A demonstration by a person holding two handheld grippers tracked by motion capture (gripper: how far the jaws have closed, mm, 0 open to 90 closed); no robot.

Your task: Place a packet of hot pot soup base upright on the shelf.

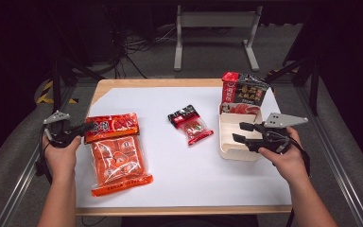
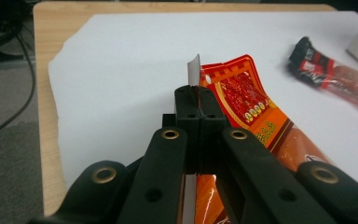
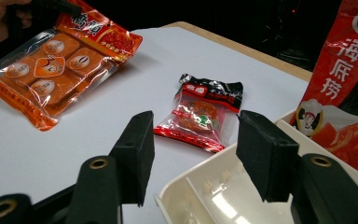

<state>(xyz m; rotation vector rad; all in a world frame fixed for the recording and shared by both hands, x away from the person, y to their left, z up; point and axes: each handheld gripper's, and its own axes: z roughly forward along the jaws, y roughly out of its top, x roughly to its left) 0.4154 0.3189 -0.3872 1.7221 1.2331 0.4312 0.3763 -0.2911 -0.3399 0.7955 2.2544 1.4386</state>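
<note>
A large orange packet [image 1: 118, 156] of several sealed blocks lies at the table's left, its red top edge lifted. My left gripper [image 1: 87, 128] is shut on that edge; in the left gripper view the jaws [image 2: 198, 95] pinch the packet [image 2: 247, 100] flat between them. A small red and black packet [image 1: 190, 124] lies at the middle of the white sheet. My right gripper [image 1: 239, 132] hovers open over the cream tray [image 1: 227, 150]. In the right gripper view its jaws [image 3: 193, 154] stand apart above the tray's corner [image 3: 186, 186], touching nothing.
A red packet [image 1: 229, 86] and a dark packet [image 1: 253, 90] stand upright at the tray's far end, and a tomato-print packet [image 3: 349, 140] lies inside it. The white sheet [image 1: 170, 179] covers most of the wooden table. Table legs and cables sit on the floor beyond.
</note>
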